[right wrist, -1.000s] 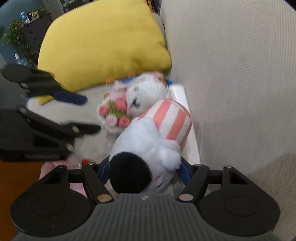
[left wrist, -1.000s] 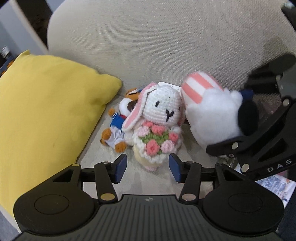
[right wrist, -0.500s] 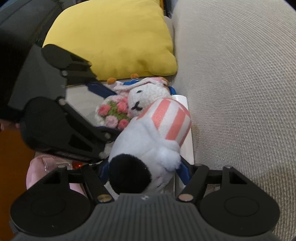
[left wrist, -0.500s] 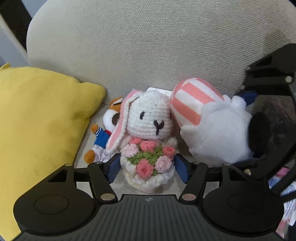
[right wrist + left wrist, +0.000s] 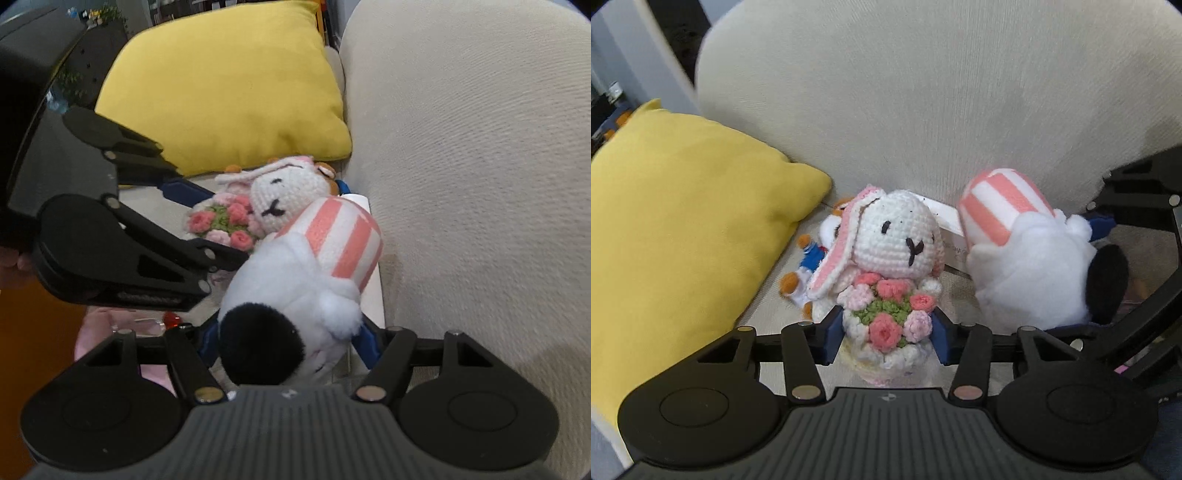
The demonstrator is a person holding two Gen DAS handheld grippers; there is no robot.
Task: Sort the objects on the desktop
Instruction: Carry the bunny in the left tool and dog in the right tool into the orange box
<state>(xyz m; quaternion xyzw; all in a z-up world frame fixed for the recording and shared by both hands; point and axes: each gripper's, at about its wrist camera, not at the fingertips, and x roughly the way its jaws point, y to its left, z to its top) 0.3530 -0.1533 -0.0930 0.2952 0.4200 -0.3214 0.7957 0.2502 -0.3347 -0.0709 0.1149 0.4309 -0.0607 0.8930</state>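
Between our left jaws: the white crocheted rabbit with pink-lined ears and a bouquet of pink yarn roses (image 5: 892,280) stands upright on the beige fabric sofa seat (image 5: 772,295), its bouquet and base in the gap of our left gripper (image 5: 886,338).
Left jaws: they have just been closing, and the blue pads (image 5: 833,334) now sit against the two flanks of the rabbit's lower body; we read this as a pinch on it, though the yarn hides the exact contact.
Between our right jaws: the white plush dog with a black ear and a pink-and-white striped cap (image 5: 306,284) lies along the axis of our right gripper (image 5: 286,341), black ear nearest the camera, cap pointing away toward the sofa back.
Right jaws: spread wide yet filled by the plush body, the blue pads (image 5: 369,341) pressing on its sides.
Relation of the two toys: the dog's striped cap touches the rabbit's head in the right wrist view; in the left wrist view the dog (image 5: 1030,258) sits just to the rabbit's right.
Behind the rabbit: a small plush figure in a blue and white outfit with orange feet (image 5: 807,266) lies on the seat, partly hidden.
Behind both toys: a flat white box (image 5: 371,291) rests against the beige sofa backrest (image 5: 923,110).
Left of the toys: a yellow square cushion (image 5: 676,229) leans near the small figure.
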